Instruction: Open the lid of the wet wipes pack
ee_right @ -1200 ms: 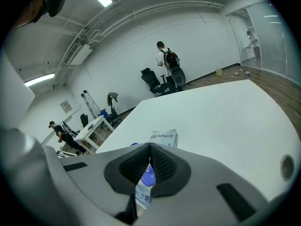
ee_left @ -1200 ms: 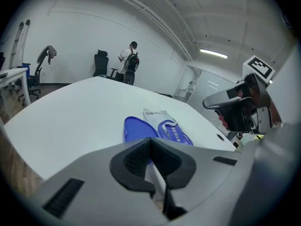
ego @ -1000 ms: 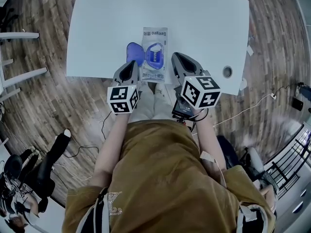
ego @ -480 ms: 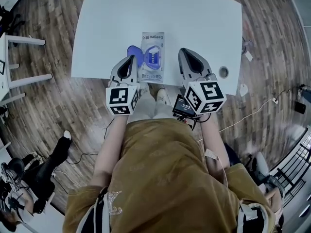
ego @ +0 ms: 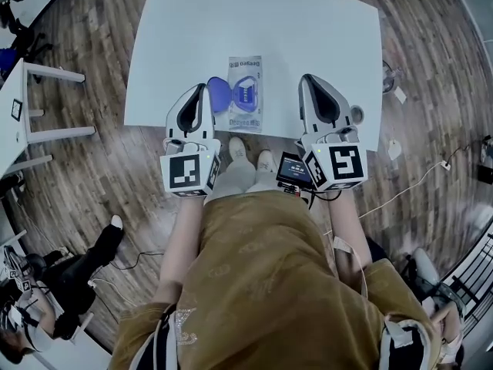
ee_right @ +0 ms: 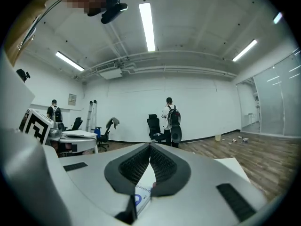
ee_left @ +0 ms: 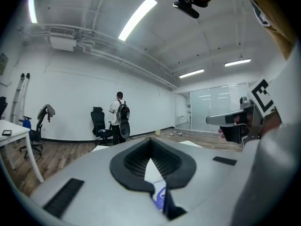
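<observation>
The wet wipes pack [ego: 245, 93] lies flat near the front edge of the white table [ego: 308, 29]. Its blue lid [ego: 218, 95] is flipped open to the left. My left gripper [ego: 202, 88] sits just left of the lid, tip at the table's front edge, jaws shut and holding nothing. On the other side my right gripper [ego: 306, 78] is well apart from the pack, also shut and empty. In the left gripper view the pack [ee_left: 155, 180] shows through the gap below the closed tips [ee_left: 151, 140]. The right gripper view shows the pack [ee_right: 143, 189] the same way, below its gripper [ee_right: 150, 146].
A round cable hole [ego: 357, 114] sits in the table by the right gripper. Wooden floor surrounds the table; another white table [ego: 23, 75] stands at the left. Far across the room a person with a backpack [ee_right: 170, 119] stands by an office chair [ee_right: 153, 126].
Both grippers have drawn back toward the table's front edge and spread apart from the pack. The lid stays open throughout.
</observation>
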Demonstrator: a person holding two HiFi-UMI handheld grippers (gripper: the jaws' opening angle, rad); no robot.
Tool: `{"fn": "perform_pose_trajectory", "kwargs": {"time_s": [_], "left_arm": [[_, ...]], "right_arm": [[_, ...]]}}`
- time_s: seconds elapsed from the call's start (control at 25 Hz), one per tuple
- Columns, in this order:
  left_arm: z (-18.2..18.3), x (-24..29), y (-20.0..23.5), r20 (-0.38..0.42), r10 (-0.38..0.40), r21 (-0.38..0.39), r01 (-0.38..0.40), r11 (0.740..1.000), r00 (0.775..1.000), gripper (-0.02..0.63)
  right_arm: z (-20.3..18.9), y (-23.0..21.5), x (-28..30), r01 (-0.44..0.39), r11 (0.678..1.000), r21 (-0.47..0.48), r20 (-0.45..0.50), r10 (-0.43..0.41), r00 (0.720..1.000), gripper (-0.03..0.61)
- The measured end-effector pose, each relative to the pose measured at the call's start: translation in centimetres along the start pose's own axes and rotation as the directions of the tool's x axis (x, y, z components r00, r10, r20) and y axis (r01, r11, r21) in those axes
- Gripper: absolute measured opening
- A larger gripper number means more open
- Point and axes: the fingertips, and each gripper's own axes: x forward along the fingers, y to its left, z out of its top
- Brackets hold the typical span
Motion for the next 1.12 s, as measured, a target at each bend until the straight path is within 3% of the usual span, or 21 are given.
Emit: {"fn": "perform_pose_trajectory", "kwargs": {"time_s": [0.56,1.12], "left_arm": [[7.2,-2.6,-1.0,0.205,0.019,0.017,-0.023,1.000,0.979,0.002],[8.2,-2.2,-0.1,0.211,0.058,-0.004,-0.059,0.998,0.976,0.002]], "right_arm": [[4.7,0.6,-3.7,0.096,0.992,-0.084,0.178,-0.079,0.981,0.011],[6.2,-0.5,-4.6,0.141,0.985,-0.105,0.187,-0.119,0.975,0.011]]}}
